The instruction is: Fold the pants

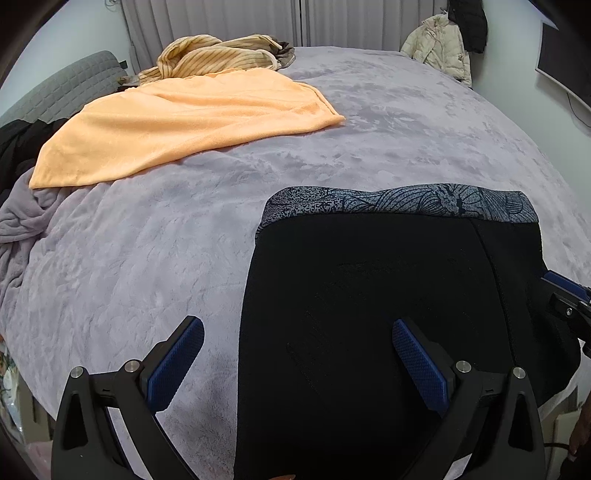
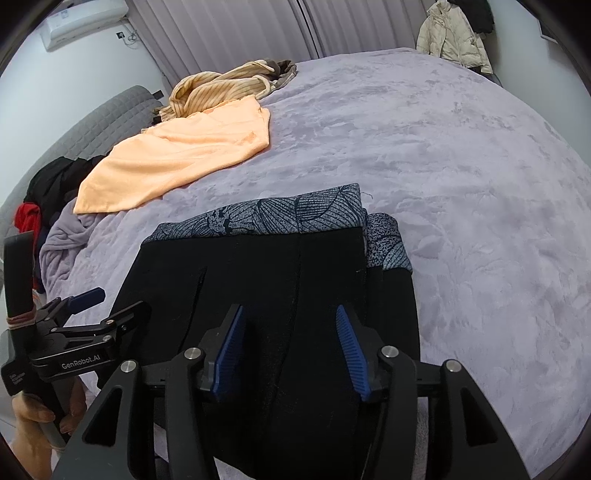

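Note:
Black pants (image 1: 369, 314) with a grey leaf-patterned waistband (image 1: 406, 203) lie flat on the lilac bed cover (image 1: 147, 277), waistband at the far end. My left gripper (image 1: 297, 332) is open and empty, over the pants' left edge. The right gripper's tip (image 1: 561, 284) shows at the pants' right edge. In the right wrist view the pants (image 2: 277, 280) lie below my right gripper (image 2: 290, 317), which is open and empty. The left gripper (image 2: 92, 314) shows at the left, held by a hand.
An orange towel (image 1: 177, 125) and a striped yellow garment (image 1: 214, 55) lie at the far left of the bed. Dark and red clothes (image 2: 40, 199) are piled by a grey headboard (image 1: 62, 85). A cream jacket (image 2: 450, 33) hangs behind the bed.

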Demonstrator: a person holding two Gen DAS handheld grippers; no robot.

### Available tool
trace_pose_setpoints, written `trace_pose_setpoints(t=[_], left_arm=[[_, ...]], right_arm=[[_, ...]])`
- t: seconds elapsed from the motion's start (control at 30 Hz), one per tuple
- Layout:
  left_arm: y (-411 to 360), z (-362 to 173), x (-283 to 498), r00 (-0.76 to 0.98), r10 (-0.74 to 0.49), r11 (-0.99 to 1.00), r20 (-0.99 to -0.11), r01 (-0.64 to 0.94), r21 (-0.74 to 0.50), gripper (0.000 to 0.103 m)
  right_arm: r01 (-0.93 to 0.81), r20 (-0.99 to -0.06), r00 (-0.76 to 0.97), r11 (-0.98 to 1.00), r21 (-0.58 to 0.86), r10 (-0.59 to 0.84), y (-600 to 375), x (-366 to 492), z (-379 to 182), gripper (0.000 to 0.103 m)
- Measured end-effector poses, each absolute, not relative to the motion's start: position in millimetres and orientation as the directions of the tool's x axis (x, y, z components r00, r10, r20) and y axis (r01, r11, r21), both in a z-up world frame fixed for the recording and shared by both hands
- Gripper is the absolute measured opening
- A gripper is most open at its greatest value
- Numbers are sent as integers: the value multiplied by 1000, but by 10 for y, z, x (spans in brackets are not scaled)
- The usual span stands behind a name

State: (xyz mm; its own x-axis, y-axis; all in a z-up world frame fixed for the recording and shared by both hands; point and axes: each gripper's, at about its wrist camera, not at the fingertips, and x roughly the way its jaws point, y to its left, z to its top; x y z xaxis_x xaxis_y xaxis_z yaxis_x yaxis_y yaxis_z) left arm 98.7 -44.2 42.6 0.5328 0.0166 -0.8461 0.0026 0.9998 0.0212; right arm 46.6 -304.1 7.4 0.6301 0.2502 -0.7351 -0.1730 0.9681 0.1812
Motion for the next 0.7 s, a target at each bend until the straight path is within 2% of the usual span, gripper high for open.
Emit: trace_pose_setpoints(t=[0.1, 0.37, 0.4, 0.43, 0.5, 0.7], left_arm=[[-451, 431, 960, 531, 24, 1000, -847, -9, 23, 102], [-466, 578, 810, 565, 13, 1000, -825, -30, -5, 102], [-481, 611, 788, 571, 16, 1000, -821, -30, -1, 102], [-501, 641, 768, 574, 28, 999, -819, -33, 11, 102], [-550, 691, 745, 557, 66, 998, -828, -50, 45, 102], [-654, 900, 602, 590, 76, 997, -804, -61, 50, 102]], right_arm=[[-179, -745, 619, 968, 174, 248, -3029, 416, 109, 71], [-182, -754, 616, 973, 145, 228, -3012, 270, 242, 89], [-187, -753, 621, 974, 129, 219, -2982, 239, 274, 100], [-190, -752, 625, 975, 116, 211, -2957, 213, 301, 102], [-192, -751, 632, 977, 87, 191, -2883, 155, 375, 103], [-184, -760, 631, 982, 48, 155, -2727, 42, 585, 103]])
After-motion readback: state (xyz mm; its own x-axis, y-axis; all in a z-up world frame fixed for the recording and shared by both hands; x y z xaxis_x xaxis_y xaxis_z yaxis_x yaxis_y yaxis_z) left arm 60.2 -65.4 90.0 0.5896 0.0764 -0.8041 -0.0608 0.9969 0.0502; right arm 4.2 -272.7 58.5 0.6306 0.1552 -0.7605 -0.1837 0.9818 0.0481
